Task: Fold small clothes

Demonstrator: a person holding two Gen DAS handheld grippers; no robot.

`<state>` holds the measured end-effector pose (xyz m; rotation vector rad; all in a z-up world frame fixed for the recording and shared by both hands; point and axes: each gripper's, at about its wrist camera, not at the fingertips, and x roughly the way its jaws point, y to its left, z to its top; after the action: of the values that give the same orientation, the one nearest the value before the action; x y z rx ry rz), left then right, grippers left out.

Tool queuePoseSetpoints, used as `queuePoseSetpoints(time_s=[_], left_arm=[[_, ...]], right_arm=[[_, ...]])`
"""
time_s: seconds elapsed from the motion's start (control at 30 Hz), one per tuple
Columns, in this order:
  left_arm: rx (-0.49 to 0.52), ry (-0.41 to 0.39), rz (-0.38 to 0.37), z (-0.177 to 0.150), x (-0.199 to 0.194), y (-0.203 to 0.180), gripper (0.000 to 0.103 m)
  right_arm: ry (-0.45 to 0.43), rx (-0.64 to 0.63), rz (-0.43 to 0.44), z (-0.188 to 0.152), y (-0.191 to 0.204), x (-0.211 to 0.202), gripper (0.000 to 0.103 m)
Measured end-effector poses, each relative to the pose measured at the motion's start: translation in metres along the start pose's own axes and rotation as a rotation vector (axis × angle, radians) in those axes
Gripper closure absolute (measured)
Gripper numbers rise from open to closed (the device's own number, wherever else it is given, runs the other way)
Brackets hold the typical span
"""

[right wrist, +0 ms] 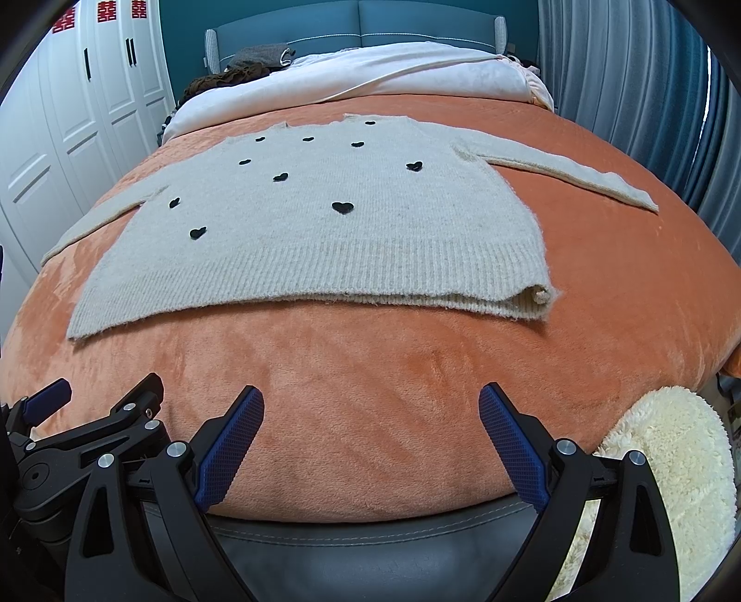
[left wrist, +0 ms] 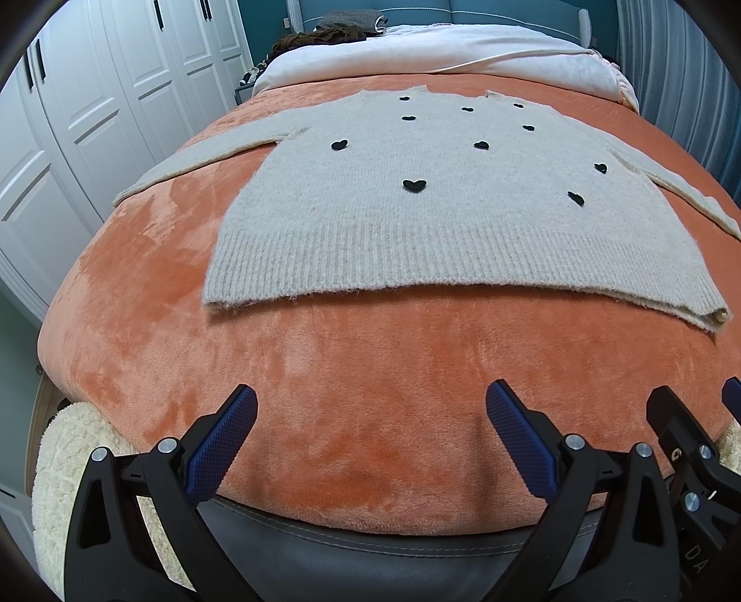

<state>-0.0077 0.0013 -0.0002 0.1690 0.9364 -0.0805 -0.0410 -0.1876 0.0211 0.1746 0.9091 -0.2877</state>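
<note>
A beige knit sweater with small black hearts (left wrist: pixel 370 217) lies flat on the orange blanket (left wrist: pixel 352 370), hem toward me, both sleeves spread out to the sides. It also shows in the right wrist view (right wrist: pixel 324 241). My left gripper (left wrist: pixel 370 403) is open and empty above the blanket's near edge, short of the hem. My right gripper (right wrist: pixel 370 407) is open and empty, beside the left one, also short of the hem. The right gripper's finger shows at the left wrist view's right edge (left wrist: pixel 671 417).
White wardrobe doors (left wrist: pixel 92 116) stand on the left. A white duvet (left wrist: pixel 440 55) and dark clothes (left wrist: pixel 319 34) lie at the bed's head. Grey curtains (right wrist: pixel 648 92) hang on the right. A cream fleece (right wrist: pixel 671 463) hangs at the bed's foot.
</note>
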Motion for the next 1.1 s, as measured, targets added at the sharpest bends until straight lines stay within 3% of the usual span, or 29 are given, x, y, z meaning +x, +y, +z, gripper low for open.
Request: queuePoseSetpoints(time_s=[0.5, 0.73, 0.83, 0.9, 1.1], left_arm=[[-0.006, 0.015, 0.002, -0.005, 0.007, 0.004, 0.006], [-0.019, 0.008, -0.034, 0.006, 0.01, 0.013, 0.005], [-0.069, -0.02, -0.053, 0.028, 0.007, 0.029, 0.005], [-0.098, -0.033, -0.059, 0.045, 0.007, 0.039, 0.005], [-0.151, -0.031, -0.076, 0.091, 0.021, 0.061, 0.005]], right_arm=[[0.023, 0.01, 0.006, -0.004, 0.001, 0.007, 0.011], [0.038, 0.0, 0.076, 0.015, -0.011, 0.018, 0.011], [-0.006, 0.129, 0.115, 0.055, -0.062, 0.022, 0.011], [-0.033, 0.257, 0.11, 0.09, -0.118, 0.035, 0.011], [-0.105, 0.607, -0.033, 0.179, -0.296, 0.095, 0.011]])
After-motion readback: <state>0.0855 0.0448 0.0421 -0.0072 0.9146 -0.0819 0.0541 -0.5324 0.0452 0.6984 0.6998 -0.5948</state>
